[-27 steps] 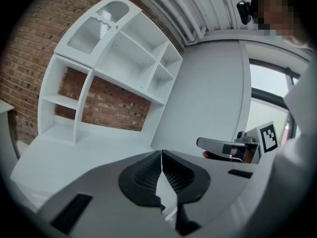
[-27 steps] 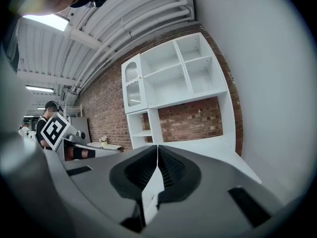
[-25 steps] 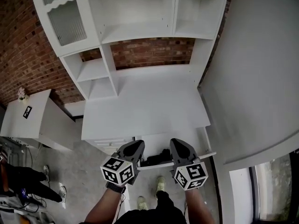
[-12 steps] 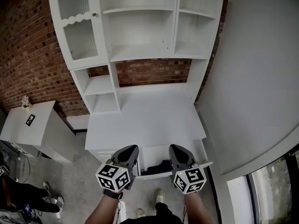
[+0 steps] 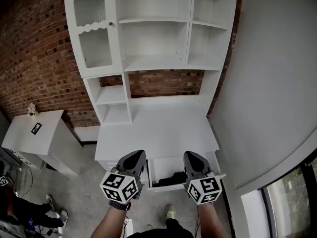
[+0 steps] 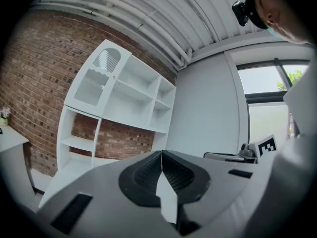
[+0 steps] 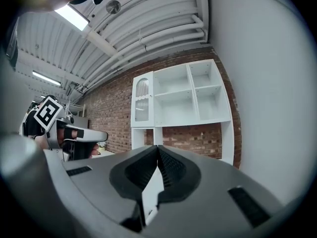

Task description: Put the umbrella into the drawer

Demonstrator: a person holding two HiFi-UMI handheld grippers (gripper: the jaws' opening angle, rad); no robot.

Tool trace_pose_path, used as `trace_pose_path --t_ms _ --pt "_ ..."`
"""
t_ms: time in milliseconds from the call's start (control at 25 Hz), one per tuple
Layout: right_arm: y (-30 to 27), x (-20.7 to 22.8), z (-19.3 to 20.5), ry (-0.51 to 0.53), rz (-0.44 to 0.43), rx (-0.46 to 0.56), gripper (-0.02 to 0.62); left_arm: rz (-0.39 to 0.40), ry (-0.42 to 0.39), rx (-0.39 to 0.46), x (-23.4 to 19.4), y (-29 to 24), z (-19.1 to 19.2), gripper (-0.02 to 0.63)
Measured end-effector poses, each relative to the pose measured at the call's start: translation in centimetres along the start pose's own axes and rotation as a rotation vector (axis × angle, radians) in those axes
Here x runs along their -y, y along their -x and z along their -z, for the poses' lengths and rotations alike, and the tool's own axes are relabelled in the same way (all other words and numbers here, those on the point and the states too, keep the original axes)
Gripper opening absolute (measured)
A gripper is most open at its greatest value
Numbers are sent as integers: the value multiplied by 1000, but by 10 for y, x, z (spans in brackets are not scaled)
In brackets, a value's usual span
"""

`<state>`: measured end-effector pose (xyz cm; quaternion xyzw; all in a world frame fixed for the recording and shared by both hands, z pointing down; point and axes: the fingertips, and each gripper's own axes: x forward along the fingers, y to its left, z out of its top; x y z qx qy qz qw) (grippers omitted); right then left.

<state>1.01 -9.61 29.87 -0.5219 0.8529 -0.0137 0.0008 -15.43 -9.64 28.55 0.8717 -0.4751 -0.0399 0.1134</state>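
Observation:
The black umbrella [image 5: 171, 177] lies inside the open drawer [image 5: 159, 186] under the white desk top [image 5: 158, 128], low in the head view. My left gripper [image 5: 134, 155] hovers just left of the drawer, and my right gripper [image 5: 191, 155] is over its right part. Both are held level above the drawer and apart from the umbrella. In the left gripper view the left gripper [image 6: 161, 152] has its jaws pressed together on nothing. The right gripper [image 7: 157, 148] in the right gripper view is likewise shut and empty, facing the hutch.
A tall white hutch [image 5: 153, 58] with open shelves and a glazed door [image 5: 95, 38] stands on the desk against a brick wall. A small white side table [image 5: 29, 133] sits at the left, a person's legs [image 5: 25, 209] below it. A grey wall [image 5: 267, 83] bounds the right.
Both grippers have risen away from the drawer, still shut. The head view has tilted up, so more of the hutch shows. The umbrella stays in the open drawer.

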Motion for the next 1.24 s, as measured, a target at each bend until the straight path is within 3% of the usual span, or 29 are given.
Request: trace_pose_path --t_ms 440,1240 --pt "12 -14 -26 58 1 25 5 -29 2 37 4 22 -19 8" --pt "28 -21 -29 76 0 40 5 -20 -8 45 17 34 -17 8"
